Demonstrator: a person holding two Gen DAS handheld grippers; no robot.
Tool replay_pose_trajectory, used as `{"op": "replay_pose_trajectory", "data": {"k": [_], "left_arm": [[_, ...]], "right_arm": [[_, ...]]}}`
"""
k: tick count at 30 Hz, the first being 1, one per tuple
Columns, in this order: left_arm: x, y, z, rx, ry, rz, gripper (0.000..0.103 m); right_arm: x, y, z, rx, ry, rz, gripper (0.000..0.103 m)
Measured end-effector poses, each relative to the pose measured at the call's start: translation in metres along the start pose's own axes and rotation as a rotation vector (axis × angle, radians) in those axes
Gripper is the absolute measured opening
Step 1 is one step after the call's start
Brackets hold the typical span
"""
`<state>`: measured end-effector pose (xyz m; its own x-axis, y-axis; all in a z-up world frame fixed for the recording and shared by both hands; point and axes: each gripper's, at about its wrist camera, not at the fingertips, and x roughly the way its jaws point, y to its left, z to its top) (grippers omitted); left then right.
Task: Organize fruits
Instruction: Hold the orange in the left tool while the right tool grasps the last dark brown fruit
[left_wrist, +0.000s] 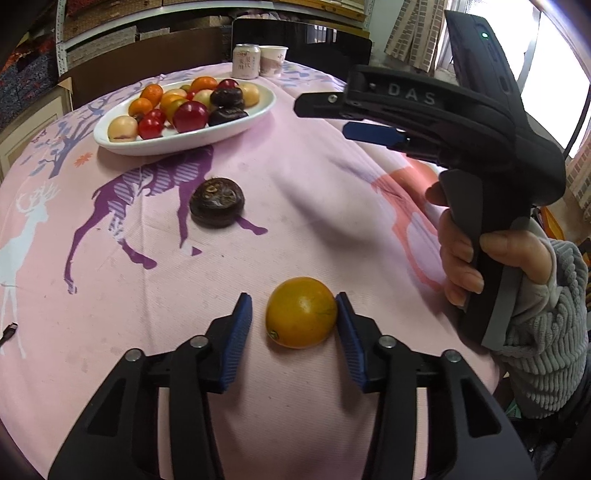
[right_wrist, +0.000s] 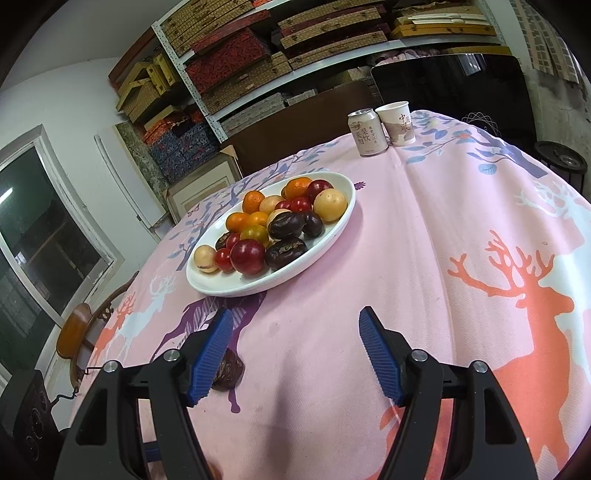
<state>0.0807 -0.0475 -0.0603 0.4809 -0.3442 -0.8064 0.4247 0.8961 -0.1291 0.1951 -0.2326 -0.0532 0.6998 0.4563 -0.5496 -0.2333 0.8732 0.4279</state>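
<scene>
Between the left gripper's (left_wrist: 293, 325) pads sits the orange fruit (left_wrist: 301, 312) on the tablecloth (left_wrist: 295, 177); only one pad touches, so it could roll aside. Right gripper (right_wrist: 295, 354) hangs wide, empty.

Orange fruit (left_wrist: 301, 313) on the pink cloth, dark round fruit (left_wrist: 217, 202) beyond it, white plate (left_wrist: 236, 127) piled with fruits
</scene>
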Motion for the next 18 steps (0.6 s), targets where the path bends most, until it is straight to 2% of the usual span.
{"op": "replay_pose_trajectory", "data": {"k": [7,10,12,18], "left_arm": [[0.002,-0.001,-0.002,-0.011,0.018,-0.031,0.040],[0.004,-0.004,-0.002,-0.003,0.019,-0.023,0.040],[0.003,-0.003,-0.003,-0.006,0.015,-0.025,0.037],[-0.006,0.010,-0.002,-0.063,-0.027,0.023,0.036]], "right_arm": [[0.004,0.011,-0.005,-0.060,0.023,0.000,0.072],[0.006,0.018,-0.006,-0.094,0.033,0.011,0.072],[0.007,0.023,-0.008,-0.116,0.041,0.016,0.072],[0.012,0.033,-0.012,-0.159,0.079,0.017,0.072]]}}
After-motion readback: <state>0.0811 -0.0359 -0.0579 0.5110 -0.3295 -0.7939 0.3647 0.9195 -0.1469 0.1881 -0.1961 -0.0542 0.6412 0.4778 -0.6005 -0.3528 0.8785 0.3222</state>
